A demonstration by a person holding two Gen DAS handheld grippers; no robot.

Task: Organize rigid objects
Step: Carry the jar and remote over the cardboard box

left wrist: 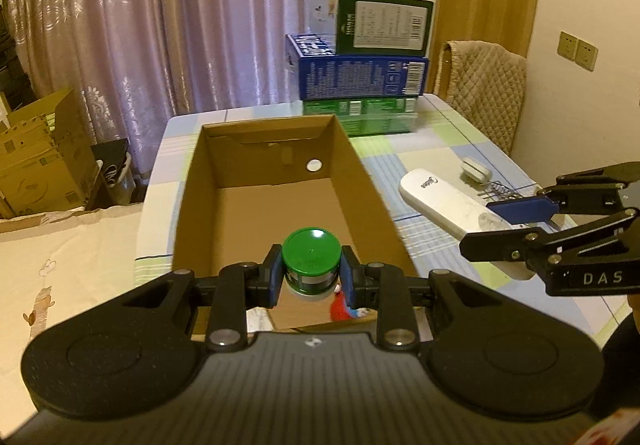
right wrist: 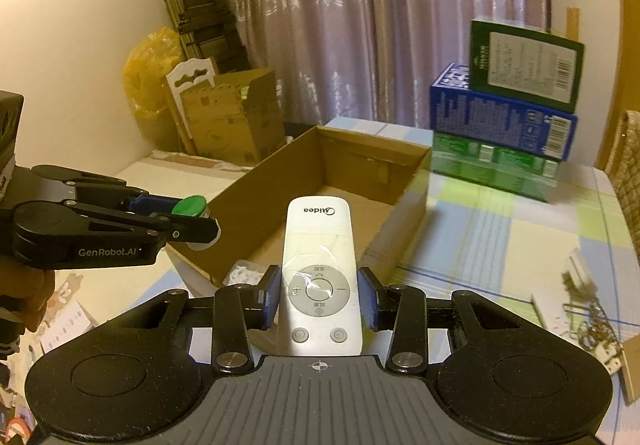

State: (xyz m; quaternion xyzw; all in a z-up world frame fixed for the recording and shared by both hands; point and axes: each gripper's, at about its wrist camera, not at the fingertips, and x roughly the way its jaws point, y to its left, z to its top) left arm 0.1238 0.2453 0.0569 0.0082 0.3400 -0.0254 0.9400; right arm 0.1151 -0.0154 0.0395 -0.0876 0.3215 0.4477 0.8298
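The left gripper, jaws clamped on a small green-lidded round jar, holds it over the near end of an open brown cardboard box on the checked surface. Beside the box, the right gripper grips a white rectangular Midea remote control above the surface.

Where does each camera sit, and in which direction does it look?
Left wrist: on the left gripper, looking forward and down into the cardboard box; its fingers clamp a green-lidded jar; the right gripper enters at right.
Right wrist: on the right gripper, facing the box from its right side; its fingers hold a white remote; the left gripper and a hand show at left.
Shared: box, jar, remote, stacked cartons, curtain.
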